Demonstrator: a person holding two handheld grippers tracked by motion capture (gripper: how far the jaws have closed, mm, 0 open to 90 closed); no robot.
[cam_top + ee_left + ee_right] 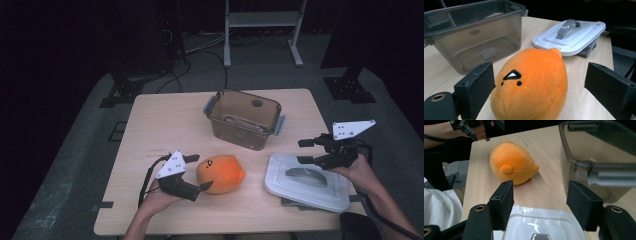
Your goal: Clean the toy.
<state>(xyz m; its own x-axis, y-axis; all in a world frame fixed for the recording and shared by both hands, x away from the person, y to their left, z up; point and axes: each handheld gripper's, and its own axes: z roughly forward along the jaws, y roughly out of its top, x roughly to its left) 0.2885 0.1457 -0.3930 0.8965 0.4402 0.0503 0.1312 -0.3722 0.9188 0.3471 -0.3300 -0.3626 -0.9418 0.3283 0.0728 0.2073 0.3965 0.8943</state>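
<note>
1. My left hand-held gripper (536, 95) is spread around the orange plush toy (220, 173), pads not yet pressing; the toy lies on the table (150, 125), just in front of the clear storage bin (243, 118).
2. My right hand-held gripper (306, 151) hovers spread and empty above the white lid (307, 182) (right of the toy).
3. Next, I judge: pinch the toy and lift it into the bin.

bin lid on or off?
Off. The white lid lies flat on the table, apart from the open-topped bin.
</note>
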